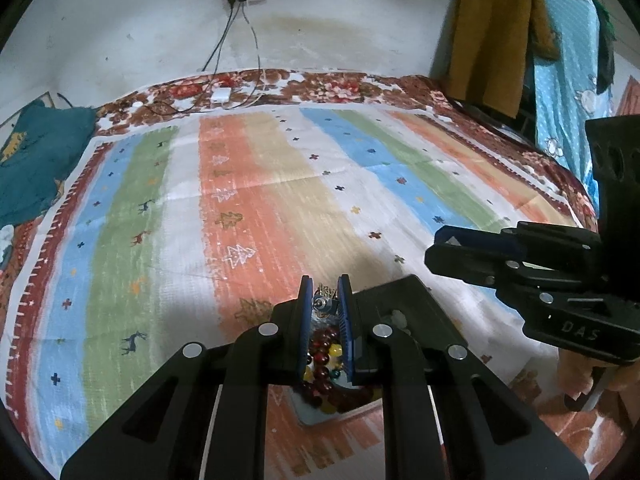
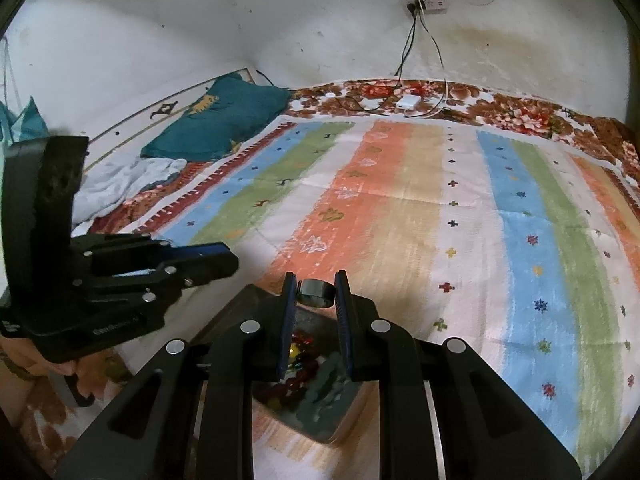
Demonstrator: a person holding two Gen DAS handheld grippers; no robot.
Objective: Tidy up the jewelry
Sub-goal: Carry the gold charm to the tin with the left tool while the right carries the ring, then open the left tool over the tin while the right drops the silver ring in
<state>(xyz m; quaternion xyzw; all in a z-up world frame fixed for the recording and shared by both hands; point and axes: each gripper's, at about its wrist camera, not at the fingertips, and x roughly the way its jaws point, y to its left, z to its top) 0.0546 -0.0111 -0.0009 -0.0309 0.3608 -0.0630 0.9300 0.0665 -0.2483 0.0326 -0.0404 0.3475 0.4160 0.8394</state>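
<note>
Two hand-held black tools with blue finger pads hover over a bed covered by a striped blanket (image 1: 248, 184) in orange, tan, blue and green bands with small tree, deer and cross motifs. The left tool (image 1: 325, 304) has its fingers pressed almost together, pinching a small ornate metal jewelry piece (image 1: 323, 303) with a fringed gold edge between its fingertips. Directly below that tool, seen through the gap between its fingers, a jewelry box (image 1: 312, 412) sits on the blanket holding a beaded necklace (image 1: 320, 364) of dark red, yellow and green beads. The right tool (image 2: 316, 292) pinches a dark metal ring (image 2: 317, 292) held flat between its fingertips, with the fingers closed against its sides. The same box (image 2: 320, 420) lies just beneath this tool, its raised lid beside the left finger. Each tool appears at the edge of the other's view, close alongside. Beyond both tools, a teal pillow (image 2: 218, 118) lies near the wall, and cables (image 2: 404, 56) hang from a wall power strip (image 2: 426, 0).
</note>
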